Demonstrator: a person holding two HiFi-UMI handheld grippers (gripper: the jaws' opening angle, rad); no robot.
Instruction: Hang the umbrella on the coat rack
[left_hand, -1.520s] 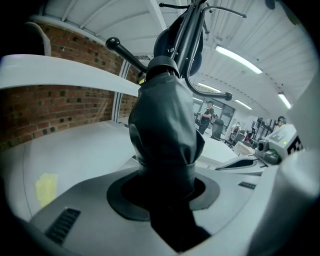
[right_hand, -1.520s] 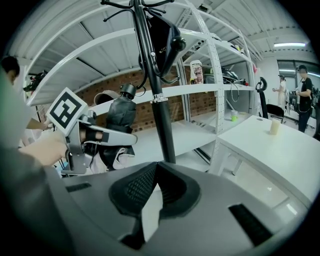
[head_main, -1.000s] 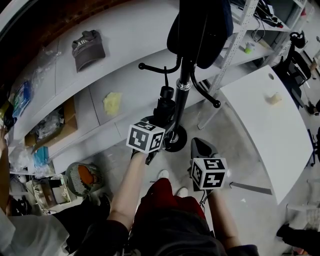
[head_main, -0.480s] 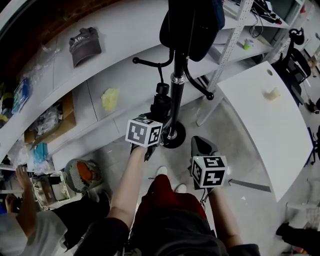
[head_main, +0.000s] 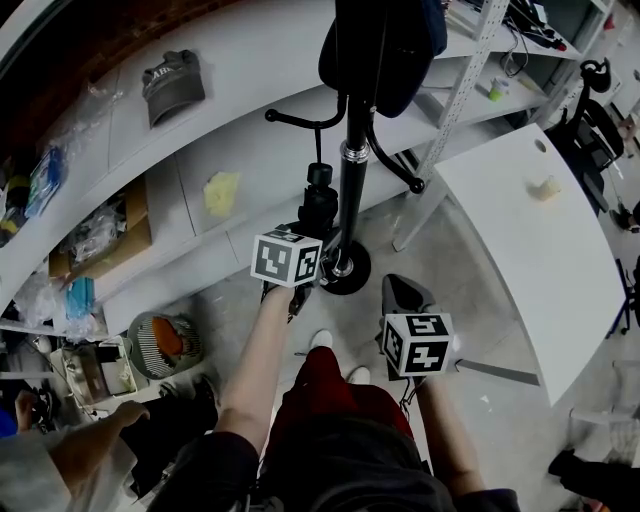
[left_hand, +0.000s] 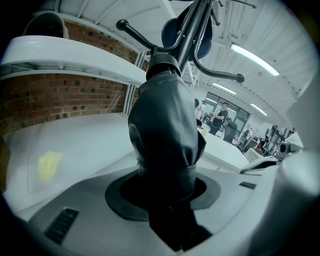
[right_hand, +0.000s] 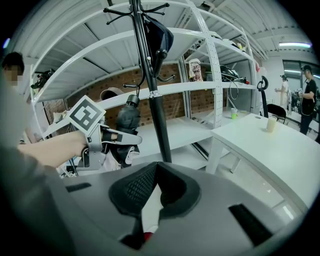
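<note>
Beside the coat rack (head_main: 350, 195) we slant the left gripper (head_main: 317, 225) downward, jaws just eased wider yet gripping the umbrella (left_hand: 165, 140); the right gripper (head_main: 402, 292), farther off, is closed, empty.

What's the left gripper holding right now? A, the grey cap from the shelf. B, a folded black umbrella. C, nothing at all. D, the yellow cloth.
B: the left gripper has its jaws closed on the folded black umbrella, which it holds upright close to the coat rack.
</note>
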